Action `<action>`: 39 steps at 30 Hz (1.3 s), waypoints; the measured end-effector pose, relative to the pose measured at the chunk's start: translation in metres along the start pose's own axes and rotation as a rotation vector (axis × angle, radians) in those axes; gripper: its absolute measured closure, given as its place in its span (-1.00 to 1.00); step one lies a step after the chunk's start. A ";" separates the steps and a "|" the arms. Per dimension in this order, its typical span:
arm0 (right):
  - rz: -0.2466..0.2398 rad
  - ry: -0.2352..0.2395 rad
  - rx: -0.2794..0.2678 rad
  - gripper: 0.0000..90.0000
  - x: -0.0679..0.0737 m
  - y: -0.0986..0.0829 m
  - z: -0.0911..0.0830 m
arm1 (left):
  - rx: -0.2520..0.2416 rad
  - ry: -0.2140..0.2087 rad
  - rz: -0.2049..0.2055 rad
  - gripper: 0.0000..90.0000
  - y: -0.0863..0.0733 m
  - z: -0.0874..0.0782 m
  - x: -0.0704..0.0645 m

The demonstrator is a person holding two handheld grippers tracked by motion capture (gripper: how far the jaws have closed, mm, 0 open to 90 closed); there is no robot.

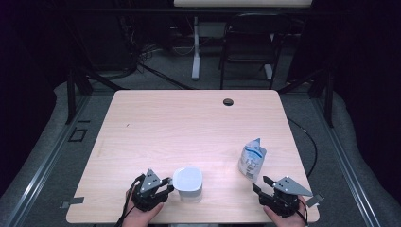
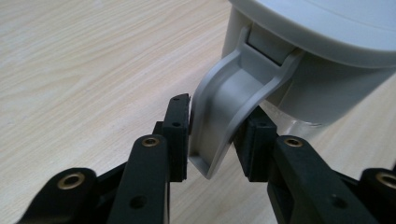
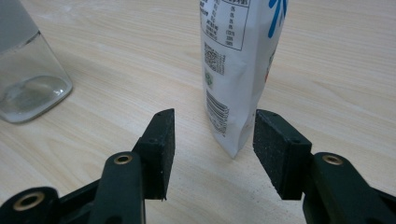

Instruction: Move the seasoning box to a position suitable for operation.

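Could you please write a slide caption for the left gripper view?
Left gripper shut on the grey handle of a lidded container on the wooden table.

Light wood table (image 1: 156, 118); on it lidded clear jar (image 1: 188, 184), upright white pouch (image 1: 251, 160).

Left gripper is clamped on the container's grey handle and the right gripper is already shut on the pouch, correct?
Not quite. The right gripper is open, its jaws either side of the pouch without touching, as the right gripper view shows. The left gripper does clamp the grey handle.
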State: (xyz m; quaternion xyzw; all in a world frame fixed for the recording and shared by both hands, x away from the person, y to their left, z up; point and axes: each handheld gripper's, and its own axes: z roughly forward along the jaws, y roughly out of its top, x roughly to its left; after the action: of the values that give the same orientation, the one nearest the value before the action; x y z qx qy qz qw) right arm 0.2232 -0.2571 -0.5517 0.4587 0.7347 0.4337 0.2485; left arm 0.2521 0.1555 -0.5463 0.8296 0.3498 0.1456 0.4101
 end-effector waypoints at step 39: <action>-0.170 0.198 0.046 0.48 0.070 0.064 0.022 | -0.041 -0.087 -0.076 0.25 -0.003 -0.040 0.033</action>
State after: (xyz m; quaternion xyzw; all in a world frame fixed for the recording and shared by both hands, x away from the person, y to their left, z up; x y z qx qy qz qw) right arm 0.2375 -0.1728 -0.5057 0.3555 0.8015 0.4373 0.2000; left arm 0.2535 0.2029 -0.5253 0.8126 0.3598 0.1009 0.4473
